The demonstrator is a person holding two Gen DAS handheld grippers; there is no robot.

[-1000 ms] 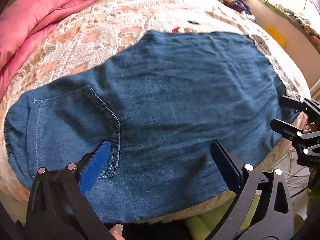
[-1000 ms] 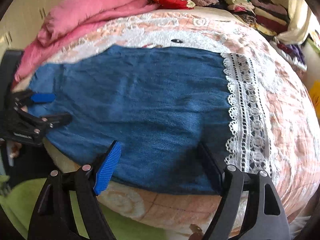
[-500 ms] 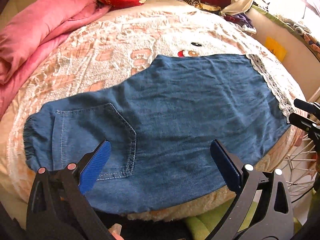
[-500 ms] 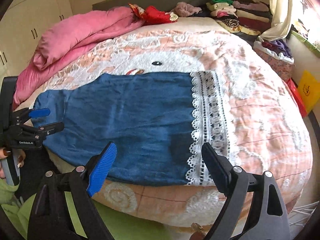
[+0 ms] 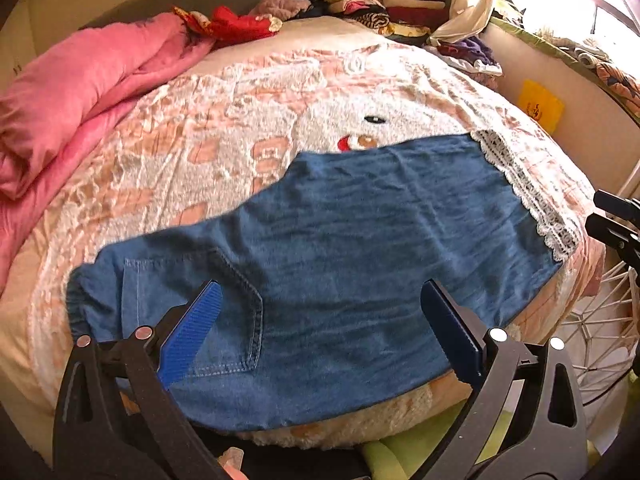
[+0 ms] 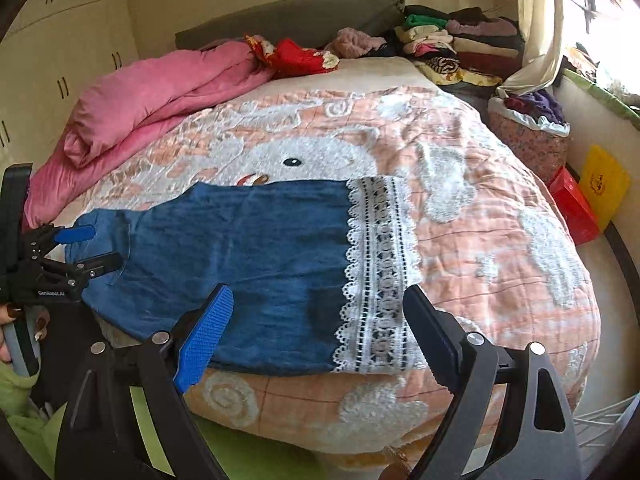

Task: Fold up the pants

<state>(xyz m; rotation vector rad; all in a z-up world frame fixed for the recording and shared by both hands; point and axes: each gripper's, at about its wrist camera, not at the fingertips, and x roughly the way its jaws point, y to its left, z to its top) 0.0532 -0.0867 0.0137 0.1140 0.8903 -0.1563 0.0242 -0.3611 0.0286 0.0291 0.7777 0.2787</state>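
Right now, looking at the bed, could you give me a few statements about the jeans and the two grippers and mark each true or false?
1. The jeans lie spread flat on the bed. True.
2. The right gripper is clamped on the jeans. False: it is open and holds nothing.
3. White lace trims the leg end. True.
4. The left gripper is lifting the waistband. False: it is open, holding nothing.
5. A green blanket is bundled on the bed. False: it is pink.
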